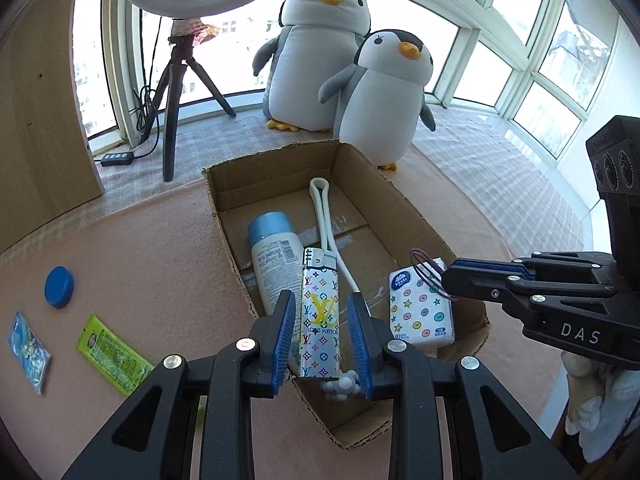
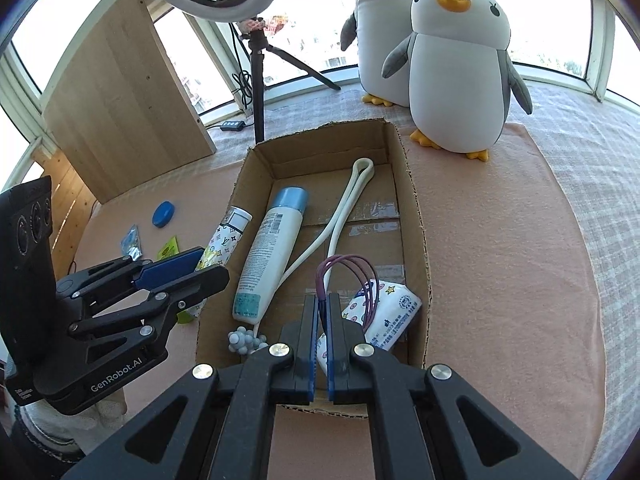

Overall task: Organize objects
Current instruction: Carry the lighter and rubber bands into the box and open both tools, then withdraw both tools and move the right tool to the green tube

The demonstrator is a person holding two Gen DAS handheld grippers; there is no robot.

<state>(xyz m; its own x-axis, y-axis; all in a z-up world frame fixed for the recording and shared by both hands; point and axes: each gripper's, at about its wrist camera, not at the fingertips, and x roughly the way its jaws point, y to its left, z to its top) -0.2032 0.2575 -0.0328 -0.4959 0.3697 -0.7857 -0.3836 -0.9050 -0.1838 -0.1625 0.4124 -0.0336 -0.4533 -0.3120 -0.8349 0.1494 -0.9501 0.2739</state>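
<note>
Left tool [image 1: 321, 296]: narrowly open, one blue pad on each side of the lighter [image 1: 320, 320], with a thin gap at both sides, so not pressing on it. Lighter with a glossy patterned sleeve, pointing away from the camera, at the left wall of the cardboard box [image 2: 416, 216]. Cannot tell whether it rests on something below.

Probably light and stiff, but smooth and slippery on the flat faces. Best to take it at the middle of the body, across the narrow sides, and not on the metal head, where it would tip.

Right tool [image 2: 322, 300]: closed tight on the purple loops [image 2: 352, 260], thin like hair ties, held above the tissue pack [image 2: 396, 308] in the near right corner of the box. Very light and soft, likely springy. Easy to lose, so better to pinch several strands together and to let go low over the box floor.

Also lying inside: a white bottle [image 2: 272, 252] with a blue cap.
</note>
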